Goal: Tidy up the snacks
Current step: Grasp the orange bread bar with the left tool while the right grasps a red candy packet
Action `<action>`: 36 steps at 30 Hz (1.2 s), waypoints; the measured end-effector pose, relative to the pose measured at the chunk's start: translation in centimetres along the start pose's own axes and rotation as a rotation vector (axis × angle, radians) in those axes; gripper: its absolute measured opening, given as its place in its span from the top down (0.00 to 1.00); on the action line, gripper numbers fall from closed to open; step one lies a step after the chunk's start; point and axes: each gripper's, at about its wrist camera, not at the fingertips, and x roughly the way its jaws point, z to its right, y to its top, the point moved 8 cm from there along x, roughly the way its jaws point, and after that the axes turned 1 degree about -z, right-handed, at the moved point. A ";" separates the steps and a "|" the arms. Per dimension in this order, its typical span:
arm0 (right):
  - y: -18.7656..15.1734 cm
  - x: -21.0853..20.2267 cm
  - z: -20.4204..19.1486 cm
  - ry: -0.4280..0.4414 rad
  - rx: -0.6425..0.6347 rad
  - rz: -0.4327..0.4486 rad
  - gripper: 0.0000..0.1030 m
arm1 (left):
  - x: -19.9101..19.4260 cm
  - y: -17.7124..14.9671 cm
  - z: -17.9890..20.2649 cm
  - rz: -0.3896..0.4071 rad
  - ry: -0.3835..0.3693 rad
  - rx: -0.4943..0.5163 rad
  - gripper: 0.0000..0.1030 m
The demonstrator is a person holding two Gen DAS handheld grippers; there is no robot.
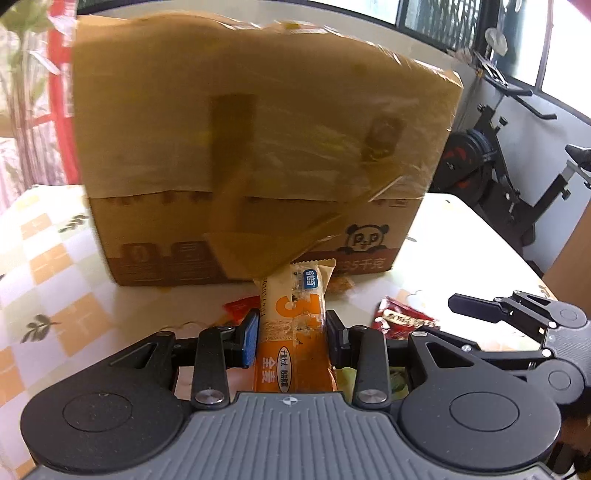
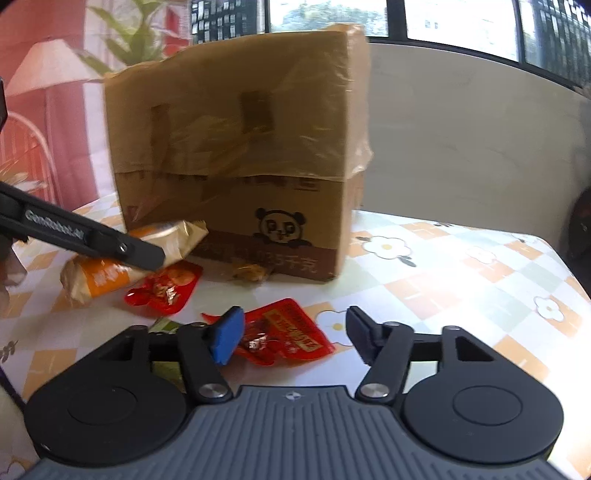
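In front of the cardboard box [image 1: 258, 147] on the bench [image 1: 55, 277], an orange snack bar [image 1: 295, 332] is clamped lengthwise by the left gripper [image 1: 291, 338], its fingers narrow on the wrapper. To the right, a red packet [image 2: 284, 336] is straddled by the right gripper [image 2: 293, 338], fingers half-open, untouched. A centred, gentle closure is advised before lifting.

A table [image 2: 461, 258] in a white-and-orange check cloth with printed daisies stands in bright daylight. Behind the table runs a low white wall [image 2: 461, 122] under dark-framed windows [image 2: 454, 22], and an exercise bike [image 1: 491, 162] stands on the floor just beyond its far right corner. Left of the table are a leafy plant [image 2: 136, 40] and a red-and-white curtain [image 1: 61, 92].
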 end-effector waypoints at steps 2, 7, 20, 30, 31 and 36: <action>-0.1 0.2 -0.5 0.016 -0.025 -0.008 0.54 | -0.8 -0.5 -0.8 0.008 0.009 -0.017 0.63; -0.2 0.1 -1.4 0.059 -0.056 -0.008 0.58 | -2.6 -2.1 -2.9 0.032 0.044 -0.056 0.63; -0.6 0.3 -2.1 0.077 -0.094 -0.035 0.58 | -1.8 -3.9 -6.1 0.021 0.110 -0.133 0.63; -0.9 1.4 -1.5 0.035 -0.071 -0.099 0.58 | -1.4 -4.9 -6.5 0.008 0.084 -0.168 0.62; -0.9 1.6 -1.7 0.035 -0.092 -0.116 0.58 | -1.4 -5.0 -6.5 0.009 0.084 -0.169 0.62; -0.5 2.4 -1.5 0.051 -0.069 -0.162 0.57 | -1.4 -5.0 -6.7 0.017 0.069 -0.182 0.62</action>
